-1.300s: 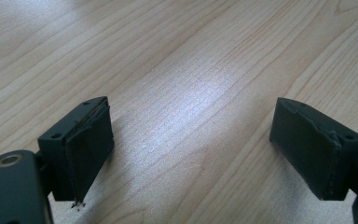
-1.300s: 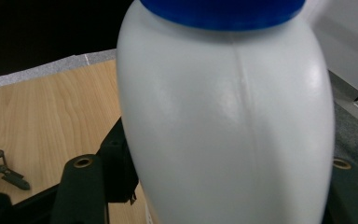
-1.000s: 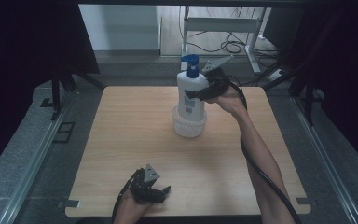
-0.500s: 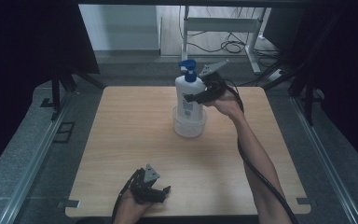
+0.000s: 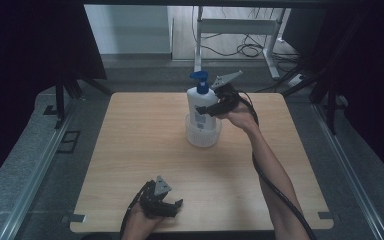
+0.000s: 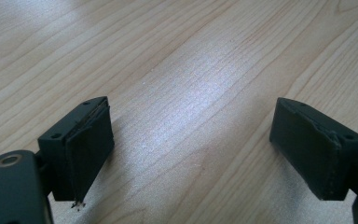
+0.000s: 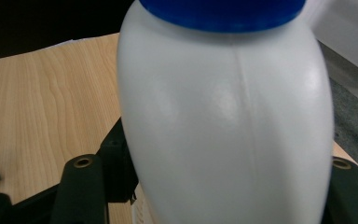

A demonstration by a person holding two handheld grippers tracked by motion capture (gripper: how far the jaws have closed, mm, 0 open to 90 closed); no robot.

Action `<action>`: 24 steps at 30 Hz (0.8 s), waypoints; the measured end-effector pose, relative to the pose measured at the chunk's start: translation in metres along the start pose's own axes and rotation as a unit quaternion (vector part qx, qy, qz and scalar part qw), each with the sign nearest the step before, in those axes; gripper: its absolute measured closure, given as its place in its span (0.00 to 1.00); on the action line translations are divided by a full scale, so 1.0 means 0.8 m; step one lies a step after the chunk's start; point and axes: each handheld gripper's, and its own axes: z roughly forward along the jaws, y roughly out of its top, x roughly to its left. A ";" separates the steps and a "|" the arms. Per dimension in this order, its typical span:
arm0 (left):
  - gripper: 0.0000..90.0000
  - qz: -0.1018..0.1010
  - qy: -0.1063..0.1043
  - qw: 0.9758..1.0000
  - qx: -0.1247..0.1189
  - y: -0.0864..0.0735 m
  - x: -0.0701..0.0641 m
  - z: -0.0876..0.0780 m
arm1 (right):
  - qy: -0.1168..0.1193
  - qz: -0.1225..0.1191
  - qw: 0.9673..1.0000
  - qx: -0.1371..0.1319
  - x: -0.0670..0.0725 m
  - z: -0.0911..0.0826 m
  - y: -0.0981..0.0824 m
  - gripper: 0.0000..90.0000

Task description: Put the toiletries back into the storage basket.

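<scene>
Bottle work comes first here: my right gripper (image 5: 206, 111) is clamped around the white plastic pump bottle with the blue dispenser cap (image 5: 201, 102), which stands upright just past the centre of the pale wooden counter (image 5: 130, 150), toward twelve o'clock. Its base sits inside the small clear round plastic tub (image 5: 203, 135), though I cannot tell whether it rests on the bottom or hangs just above it. In the right gripper view the bottle's curved body (image 7: 228, 116) bulges between my jaws, gripped at its broad middle.

To finish well, I judge I should keep the bottle vertical, lower it slowly and straight until the tub takes its weight, and release only once it stands on its own. The tub looks light, so any sideways push could slide or tip it.

My left gripper (image 5: 172, 207) rests at six o'clock by the near edge, jaws spread wide over bare wood.
</scene>
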 end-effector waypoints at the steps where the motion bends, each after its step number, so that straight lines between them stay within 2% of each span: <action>1: 0.14 0.000 0.000 1.000 0.000 0.000 0.000 0.000 | 0.000 0.000 1.000 0.000 0.000 0.000 0.000 0.42; 24: 0.14 0.002 0.000 1.000 0.002 0.000 0.000 0.000 | 0.001 -0.001 1.000 0.004 0.004 0.021 -0.025 0.42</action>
